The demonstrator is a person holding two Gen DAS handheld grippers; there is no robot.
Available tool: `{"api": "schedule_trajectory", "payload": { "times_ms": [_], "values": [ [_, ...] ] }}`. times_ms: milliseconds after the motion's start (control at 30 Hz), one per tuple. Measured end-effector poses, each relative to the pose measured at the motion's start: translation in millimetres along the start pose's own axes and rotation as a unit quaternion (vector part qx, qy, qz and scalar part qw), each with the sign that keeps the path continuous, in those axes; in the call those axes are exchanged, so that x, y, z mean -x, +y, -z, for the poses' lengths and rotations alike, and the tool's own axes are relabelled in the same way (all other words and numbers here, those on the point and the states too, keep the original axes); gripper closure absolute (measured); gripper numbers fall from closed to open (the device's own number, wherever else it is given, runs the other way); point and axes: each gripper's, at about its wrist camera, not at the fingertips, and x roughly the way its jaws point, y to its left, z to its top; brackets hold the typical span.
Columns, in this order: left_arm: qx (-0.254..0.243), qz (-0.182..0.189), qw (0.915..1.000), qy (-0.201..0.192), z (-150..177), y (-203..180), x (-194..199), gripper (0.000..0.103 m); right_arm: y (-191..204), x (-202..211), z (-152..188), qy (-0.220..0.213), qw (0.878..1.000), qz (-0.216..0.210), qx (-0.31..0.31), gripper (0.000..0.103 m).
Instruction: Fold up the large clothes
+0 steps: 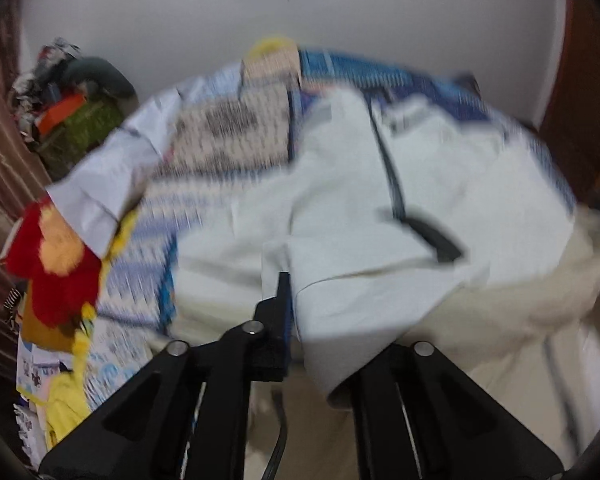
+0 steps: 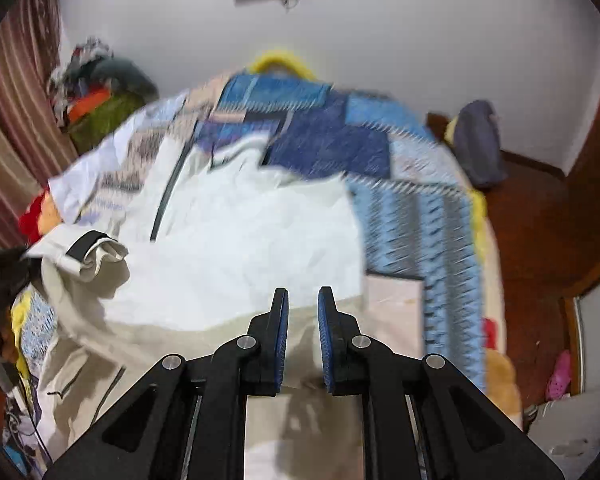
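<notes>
Cloth fills the near ground in both views. The left gripper (image 1: 290, 320) is clenched on a fold of the white jacket (image 1: 380, 208): one finger shows, the other is buried under the fabric, which drapes over the arm at five o'clock. The right gripper (image 2: 303, 336) is released, its blue pads (image 2: 282, 332) apart with nothing between them, hovering over the jacket's lower edge. The jacket (image 2: 240, 232) lies spread across the bed, its dark zipper (image 2: 168, 196) running toward eleven o'clock and a cuffed sleeve (image 2: 96, 252) bunched at nine o'clock.

By my reading, this is an early fold: one side panel or sleeve is being drawn over the body of the garment. Next, the free claw would need to close on the hem or the opposite edge, so both can carry the cloth across evenly without dragging the layers beneath.

Beyond the jacket, the patchwork bedspread (image 2: 420, 208) reaches to twelve o'clock, with a red stuffed toy (image 1: 56, 264) at nine o'clock and a heap of clothes (image 2: 96, 92) at ten o'clock against the wall (image 2: 420, 40).

Motion blur smears both pictures, so seams and pockets are hard to read. Which part of the jacket the left claw holds cannot be told, and the garment's near edge is cut off below.
</notes>
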Motion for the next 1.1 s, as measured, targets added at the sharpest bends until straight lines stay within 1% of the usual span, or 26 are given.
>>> {"api": "schedule_trajectory", "payload": {
  "times_ms": [33, 100, 133, 167, 233, 267, 333, 433, 500, 533, 567, 633, 767, 833, 867, 900, 967, 1000, 1033, 1067, 1100],
  "values": [
    [-0.008, 0.001, 0.9999, 0.013, 10.7, -0.1, -6.3, 0.091, 5.2, -18.2, 3.7, 0.023, 1.0, 0.014, 0.008, 0.092],
    [-0.025, 0.006, 0.9985, 0.048, 35.2, 0.6, -20.5, 0.078, 10.8, -52.1, 16.8, 0.07, 0.996, 0.043, 0.025, 0.092],
    [-0.027, 0.01, 0.9977, 0.061, 44.4, 1.5, -24.6, 0.061, 11.9, -65.6, 24.7, 0.081, 0.995, 0.052, 0.034, 0.092],
    [-0.027, 0.014, 0.997, 0.071, 53.4, 4.5, -26.6, 0.049, 13.4, -68.1, 31.3, 0.065, 0.995, 0.057, 0.044, 0.092],
    [-0.022, 0.025, 0.9966, 0.075, 64.5, 11.4, -23.2, 0.043, 17.9, -63.4, 38.3, 0.042, 0.994, 0.07, 0.07, 0.092],
    [-0.018, 0.03, 0.9965, 0.076, 66.3, 13.5, -21.5, 0.039, 21.3, -62.8, 40.4, 0.043, 0.992, 0.077, 0.084, 0.092],
    [0.002, 0.042, 0.9959, 0.08, 62.8, 19.8, -12.7, 0.037, 26.4, -63.4, 43.7, 0.041, 0.989, 0.091, 0.105, 0.092],
    [0.032, 0.054, 0.9955, 0.071, 44.5, 24.8, 4.4, 0.036, 28.2, -64.2, 46.9, 0.035, 0.988, 0.104, 0.111, 0.092],
    [0.045, 0.05, 0.9961, 0.056, 29.1, 22.8, 15.6, 0.031, 29.4, -65.3, 47.8, 0.029, 0.987, 0.11, 0.11, 0.092],
    [0.045, 0.044, 0.9968, 0.049, 23.3, 19.8, 19.3, 0.026, 30.0, -64.8, 49.3, 0.025, 0.987, 0.111, 0.109, 0.092],
    [0.042, 0.036, 0.9976, 0.043, 17.1, 16.0, 20.8, 0.022, 30.2, -64.5, 50.1, 0.022, 0.988, 0.113, 0.108, 0.092],
    [0.025, 0.02, 0.9985, 0.045, 7.5, 1.2, 15.4, 0.02, 30.2, -64.0, 51.9, 0.016, 0.987, 0.112, 0.11, 0.092],
    [-0.006, -0.001, 0.9966, 0.082, 1.6, -26.6, -17.4, 0.02, 26.5, -61.3, 55.9, 0.012, 0.99, 0.1, 0.102, 0.092],
    [-0.028, -0.02, 0.9949, 0.095, 2.7, -45.9, -35.6, 0.02, 23.3, -61.5, 56.8, 0.009, 0.991, 0.093, 0.095, 0.092],
    [-0.037, -0.042, 0.9944, 0.09, 2.4, -56.9, -43.5, 0.026, 23.1, -62.2, 56.7, 0.008, 0.991, 0.091, 0.094, 0.092],
    [-0.044, -0.056, 0.9942, 0.081, 1.3, -64.3, -47.0, 0.034, 22.7, -62.2, 57.3, 0.007, 0.992, 0.089, 0.094, 0.092],
    [-0.047, -0.062, 0.9944, 0.071, -3.4, -71.4, -47.9, 0.084, 22.2, -61.1, 58.7, 0.006, 0.992, 0.086, 0.095, 0.092],
    [-0.035, -0.064, 0.9957, 0.057, -10.5, -69.9, -43.0, 0.094, 22.8, -61.1, 59.1, 0.006, 0.992, 0.084, 0.095, 0.092],
    [-0.018, -0.057, 0.9974, 0.041, -17.6, -64.8, -34.3, 0.097, 22.1, -61.2, 59.1, 0.007, 0.992, 0.081, 0.095, 0.092],
    [-0.004, -0.046, 0.9985, 0.029, -23.2, -58.7, -27.1, 0.097, 21.3, -61.2, 58.9, 0.007, 0.992, 0.078, 0.094, 0.092],
    [0.025, -0.024, 0.9994, 0.006, -31.8, -45.8, -12.2, 0.097, 20.5, -61.0, 59.0, 0.008, 0.993, 0.075, 0.093, 0.092]
  ]
}}
